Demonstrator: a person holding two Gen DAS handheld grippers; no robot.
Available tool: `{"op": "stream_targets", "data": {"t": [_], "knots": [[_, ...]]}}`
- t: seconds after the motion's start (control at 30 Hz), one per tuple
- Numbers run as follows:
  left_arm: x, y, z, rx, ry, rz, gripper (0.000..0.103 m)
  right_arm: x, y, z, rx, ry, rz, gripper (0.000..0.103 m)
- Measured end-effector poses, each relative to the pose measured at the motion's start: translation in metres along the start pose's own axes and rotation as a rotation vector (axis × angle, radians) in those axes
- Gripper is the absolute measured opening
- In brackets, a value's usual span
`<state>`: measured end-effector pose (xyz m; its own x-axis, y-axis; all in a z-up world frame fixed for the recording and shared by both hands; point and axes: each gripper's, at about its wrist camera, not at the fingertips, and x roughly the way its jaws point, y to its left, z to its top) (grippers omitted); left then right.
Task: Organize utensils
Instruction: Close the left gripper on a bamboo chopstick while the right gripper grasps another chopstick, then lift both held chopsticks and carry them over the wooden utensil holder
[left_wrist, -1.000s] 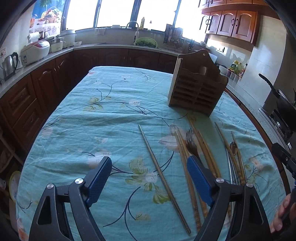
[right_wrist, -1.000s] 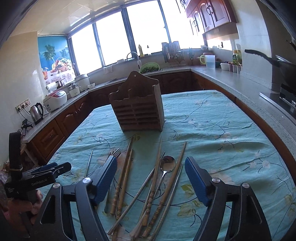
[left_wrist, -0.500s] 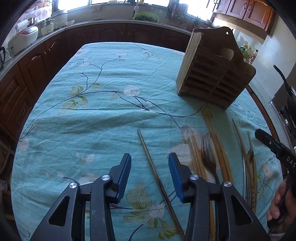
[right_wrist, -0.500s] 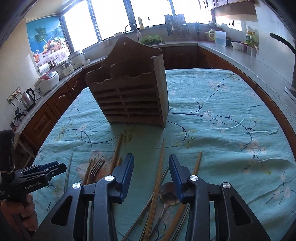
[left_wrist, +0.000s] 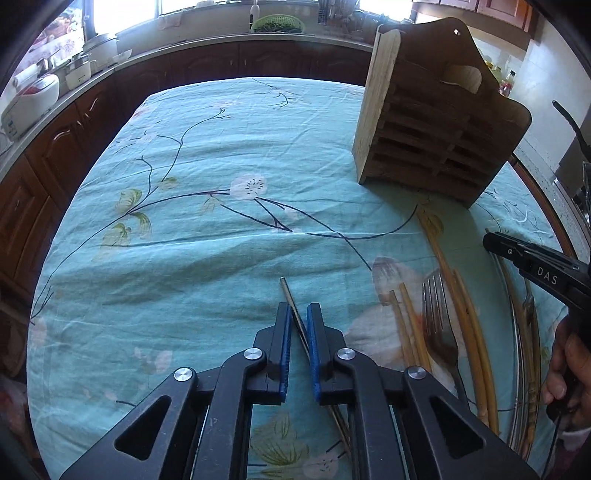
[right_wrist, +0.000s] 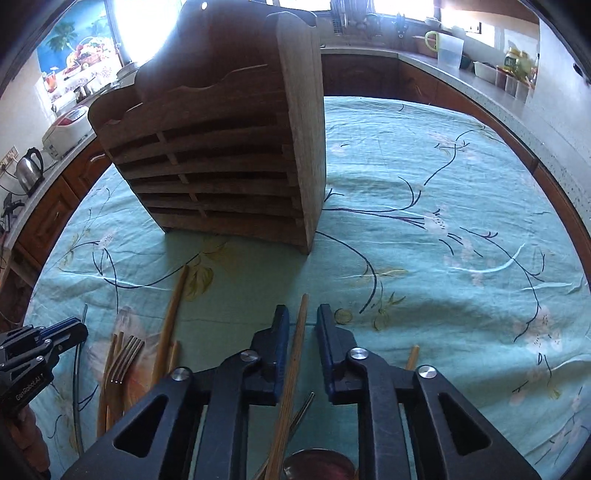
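Left wrist: metal chopstick (left_wrist: 291, 302) between nearly closed left hand-held gripper (left_wrist: 298, 314) pads.

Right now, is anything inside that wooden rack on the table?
From both views the wooden rack shows only dark slats and open gaps, with no utensil sticking out of the top. Its pockets are shadowed, so anything deep inside is hidden. The fork lies on the tablecloth.
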<state>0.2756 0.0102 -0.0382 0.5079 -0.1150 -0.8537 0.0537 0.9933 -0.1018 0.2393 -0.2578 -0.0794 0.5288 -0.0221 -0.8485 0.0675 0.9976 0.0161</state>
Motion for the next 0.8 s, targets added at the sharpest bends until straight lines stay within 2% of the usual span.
{"op": "stream_targets", "data": {"t": [0.13, 0.27, 0.63, 0.8], "knots": [[-0.004, 0.005, -0.002, -0.021, -0.002, -0.051, 0.003, -0.008, -0.008, -0.002, 0.036, -0.016, 0.049, 0.006], [-0.025, 0.013, -0.004, -0.050, -0.034, -0.096, 0.003, -0.043, -0.011, -0.003, 0.072, -0.083, 0.112, 0.005], [-0.129, 0.023, -0.013, -0.056, -0.207, -0.214, 0.003, -0.149, 0.000, 0.002, 0.073, -0.268, 0.188, 0.005], [-0.173, 0.028, -0.018, -0.056, -0.290, -0.261, 0.003, -0.180, 0.003, 0.004, 0.069, -0.348, 0.195, 0.005]]}}
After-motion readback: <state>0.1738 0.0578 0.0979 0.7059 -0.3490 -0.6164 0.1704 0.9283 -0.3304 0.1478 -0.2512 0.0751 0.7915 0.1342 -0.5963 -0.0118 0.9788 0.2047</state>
